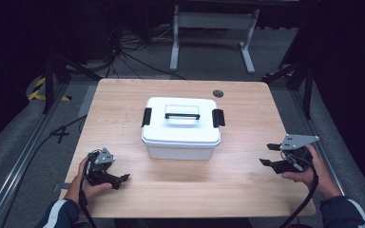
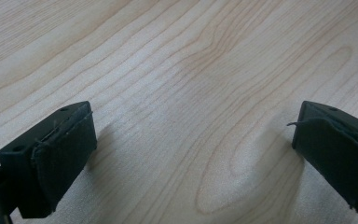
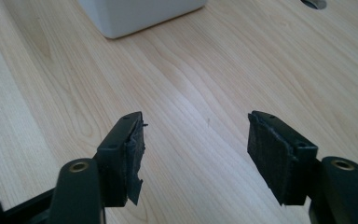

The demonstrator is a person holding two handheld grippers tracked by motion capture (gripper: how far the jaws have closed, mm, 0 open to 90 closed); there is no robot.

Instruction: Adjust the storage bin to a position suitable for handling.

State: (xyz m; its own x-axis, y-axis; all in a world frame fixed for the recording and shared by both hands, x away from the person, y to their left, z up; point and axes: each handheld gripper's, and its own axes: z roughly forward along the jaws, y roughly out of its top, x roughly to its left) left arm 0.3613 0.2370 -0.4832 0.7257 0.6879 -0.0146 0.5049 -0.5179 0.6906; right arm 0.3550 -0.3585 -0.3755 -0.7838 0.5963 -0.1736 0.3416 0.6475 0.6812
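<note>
A white lidded storage box (image 1: pixel 181 127) with a black handle and two black side latches stands in the middle of the wooden table (image 1: pixel 123 99). My left gripper (image 1: pixel 123 178) rests low near the front left corner, jaws wide apart over bare wood (image 2: pixel 191 126), nothing between them. My right gripper (image 1: pixel 267 154) is held above the table's right side and points left toward the box. Its jaws stand apart with only wood showing between them (image 3: pixel 196 140). A corner of the box (image 3: pixel 135 14) appears at the top of the right gripper view.
A round cable hole (image 1: pixel 217 93) sits in the table's far right area. Beyond the table are a white metal frame (image 1: pixel 214 33) and cables on the grey floor. Dark stands flank both sides.
</note>
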